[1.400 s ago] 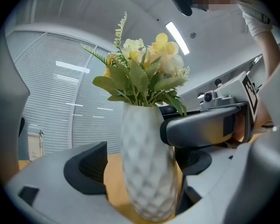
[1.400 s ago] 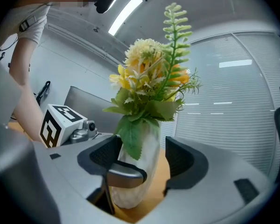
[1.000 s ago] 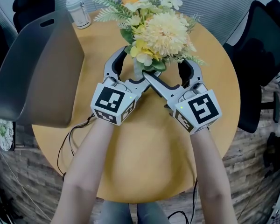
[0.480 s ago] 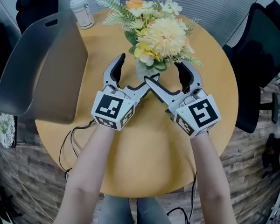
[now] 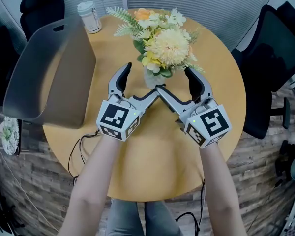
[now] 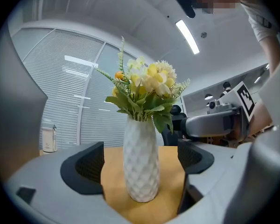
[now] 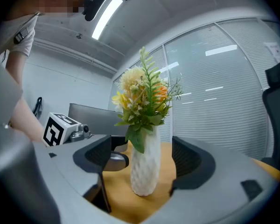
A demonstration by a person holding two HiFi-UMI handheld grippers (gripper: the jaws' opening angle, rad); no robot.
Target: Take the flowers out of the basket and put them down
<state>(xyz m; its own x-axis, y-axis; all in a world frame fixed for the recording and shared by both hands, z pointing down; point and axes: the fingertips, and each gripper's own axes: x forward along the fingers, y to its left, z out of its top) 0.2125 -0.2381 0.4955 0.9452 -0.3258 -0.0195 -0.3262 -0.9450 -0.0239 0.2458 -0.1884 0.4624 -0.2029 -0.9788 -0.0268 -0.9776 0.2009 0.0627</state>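
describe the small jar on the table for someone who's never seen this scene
Start at the round wooden table. At its far edge, by the grey basket and left of the flowers, stands the small jar: pale, lidded, the only squat container there.

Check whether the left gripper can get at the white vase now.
Likely yes: the left gripper is open and the white vase stands upright between its jaws, with nothing blocking.
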